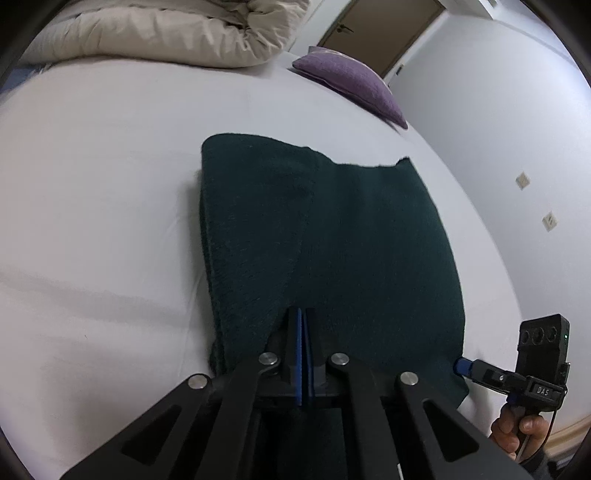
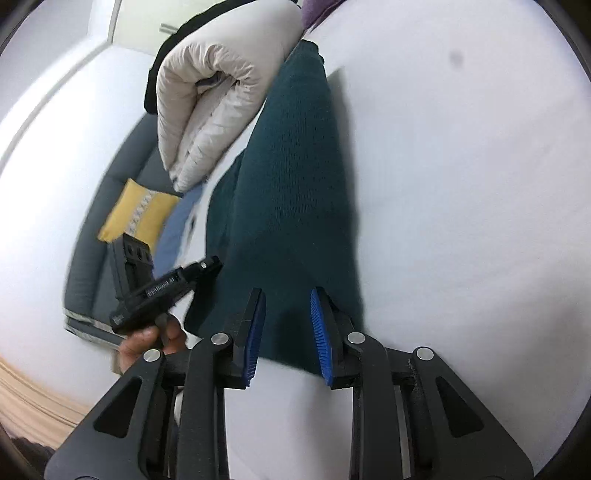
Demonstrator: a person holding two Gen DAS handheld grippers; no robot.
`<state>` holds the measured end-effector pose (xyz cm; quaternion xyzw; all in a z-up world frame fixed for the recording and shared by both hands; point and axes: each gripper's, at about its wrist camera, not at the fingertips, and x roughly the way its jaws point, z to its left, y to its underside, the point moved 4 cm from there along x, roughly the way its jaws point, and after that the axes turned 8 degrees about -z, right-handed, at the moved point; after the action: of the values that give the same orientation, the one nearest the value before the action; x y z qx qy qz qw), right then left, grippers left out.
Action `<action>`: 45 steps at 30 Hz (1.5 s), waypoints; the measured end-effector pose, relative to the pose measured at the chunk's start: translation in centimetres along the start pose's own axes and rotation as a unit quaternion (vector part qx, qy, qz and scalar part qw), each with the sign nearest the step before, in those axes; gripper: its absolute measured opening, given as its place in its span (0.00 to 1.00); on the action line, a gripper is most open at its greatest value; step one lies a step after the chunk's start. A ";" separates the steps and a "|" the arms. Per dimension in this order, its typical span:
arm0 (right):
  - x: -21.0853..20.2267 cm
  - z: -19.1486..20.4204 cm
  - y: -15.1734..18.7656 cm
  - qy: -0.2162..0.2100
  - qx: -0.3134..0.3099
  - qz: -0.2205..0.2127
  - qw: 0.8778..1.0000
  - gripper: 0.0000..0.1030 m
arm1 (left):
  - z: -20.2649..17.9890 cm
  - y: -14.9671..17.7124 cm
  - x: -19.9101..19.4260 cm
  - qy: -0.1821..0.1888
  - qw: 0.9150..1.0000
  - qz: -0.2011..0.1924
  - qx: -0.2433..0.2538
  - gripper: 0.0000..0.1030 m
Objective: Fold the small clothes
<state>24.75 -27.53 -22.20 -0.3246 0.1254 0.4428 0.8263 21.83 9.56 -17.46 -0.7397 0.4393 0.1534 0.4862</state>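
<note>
so the dark green knit (image 1: 325, 236) is lying on the white bed sheet (image 1: 92, 184), already folded over at least once, with a thick stacked edge along its 9 o'clock side in the left wrist view. its far edge at 12 o'clock looks uneven, one layer stepping down from the other.

left gripper (image 1: 303, 325) has its blue pads pressed right together at 6 o'clock of the frame, sitting over the near edge of the knit. looks pinched flat, but i honestly can't tell if any fabric is actually caught between the pads or if they just rest on top.

right gripper (image 2: 288, 325) is spread wide in its own view, blue pads (image 2: 320, 328) well apart, with the near corner of the knit lying between them. nothing clamped. from the left wrist view you can see that same gripper (image 1: 463, 366) poking in at 4 o'clock, tip touching the knit's near right corner, with the person's hand (image 1: 517, 430) on the handle.

background stuff: a rolled beige duvet (image 1: 166, 33) at 11 o'clock, a purple cushion (image 1: 354, 79) at 1 o'clock near a brown door (image 1: 388, 26). right wrist view also shows a yellow pillow (image 2: 136, 210) on a grey sofa (image 2: 96, 266) out at 9 o'clock, a bit blurred.
</note>
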 end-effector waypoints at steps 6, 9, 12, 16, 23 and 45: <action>-0.3 4.8 -5.2 -0.023 -0.013 -0.047 0.999 0.27 | 0.1 0.2 0.3 0.013 1.000 -0.005 -0.020 0.06; 2.2 6.8 -8.2 -0.043 -0.032 -0.036 0.998 0.27 | 0.4 0.2 0.1 0.023 0.999 -0.002 -0.032 0.06; 6.0 6.5 -9.5 -0.034 -0.012 -0.010 0.999 0.28 | 0.8 0.1 0.1 0.036 0.998 0.000 -0.043 0.06; 8.1 1.9 -11.5 -0.034 0.065 -0.027 0.997 0.12 | 0.9 0.2 0.1 0.046 0.998 -0.002 -0.048 0.06; 6.8 3.2 -14.6 0.005 0.041 -0.064 0.997 0.25 | -0.7 -2.3 -2.8 0.033 0.997 -0.042 -0.046 0.32; 10.1 -1.5 -18.8 0.024 0.097 -0.077 0.992 0.39 | 1.7 -5.7 4.4 0.034 0.997 -0.040 -0.060 0.18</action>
<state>45.99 -29.42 -20.32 -0.2620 0.1626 0.3551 0.8825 29.27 9.66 -17.82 -0.7892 0.4155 0.1343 0.4318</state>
